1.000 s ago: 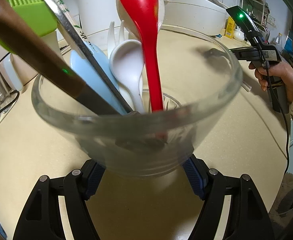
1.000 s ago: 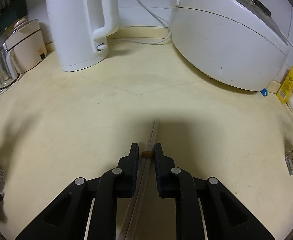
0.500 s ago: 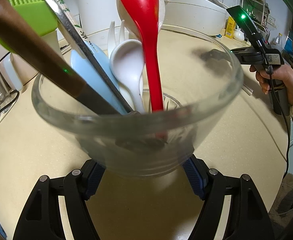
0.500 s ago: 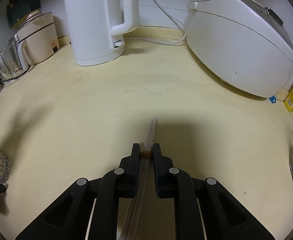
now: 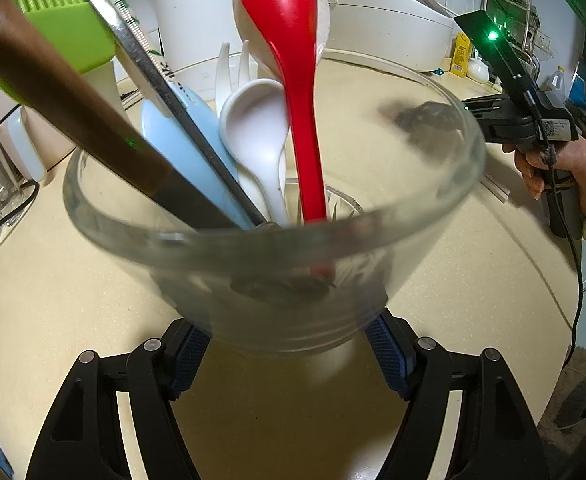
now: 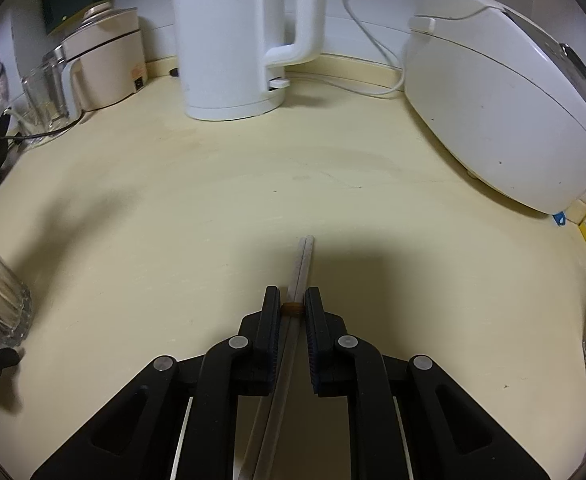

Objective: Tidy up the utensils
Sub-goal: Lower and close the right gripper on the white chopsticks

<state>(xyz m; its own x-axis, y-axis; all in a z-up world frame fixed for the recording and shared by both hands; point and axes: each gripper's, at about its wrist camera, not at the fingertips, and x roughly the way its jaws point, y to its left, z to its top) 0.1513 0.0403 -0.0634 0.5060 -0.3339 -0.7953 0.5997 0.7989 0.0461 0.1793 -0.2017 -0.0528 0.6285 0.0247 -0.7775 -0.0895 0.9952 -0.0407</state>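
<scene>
Left gripper (image 5: 289, 352): we are clamping it on the base of the glass cup (image 5: 277, 280), one blue pad pressing each side of the glass; the cup is standing upright on the countertop (image 5: 73, 320).
Glass cup contents: we are seeing a red spoon (image 5: 297, 92) standing bowl-up in the middle, a white spoon (image 5: 259, 132) just left of it, a light blue spoon (image 5: 189, 148) further left, a metal-handled utensil (image 5: 153, 76) lying across the blue one, and a brown wooden handle (image 5: 69, 108) leaning out over the left rim. White fork tines (image 5: 235, 68) are showing behind the spoons.
Right gripper (image 6: 293, 308): we are pinching a pair of pale chopsticks (image 6: 303, 268) between its pads, the jaws nearly pressed together with only the sticks and a small brown band between them.
Chopsticks: they are running forward out past the fingertips and back under the gripper body, held together as a pair above the countertop; we cannot tell if the tips are touching the surface.
Right gripper from the left wrist view: it is sitting at the far right (image 5: 493, 120), beyond the cup's rim, in the person's hand (image 5: 553, 168).
Background: a white kettle (image 6: 245, 32) and a white rice cooker (image 6: 505, 104) are standing at the back of the counter, well apart from the chopsticks.
</scene>
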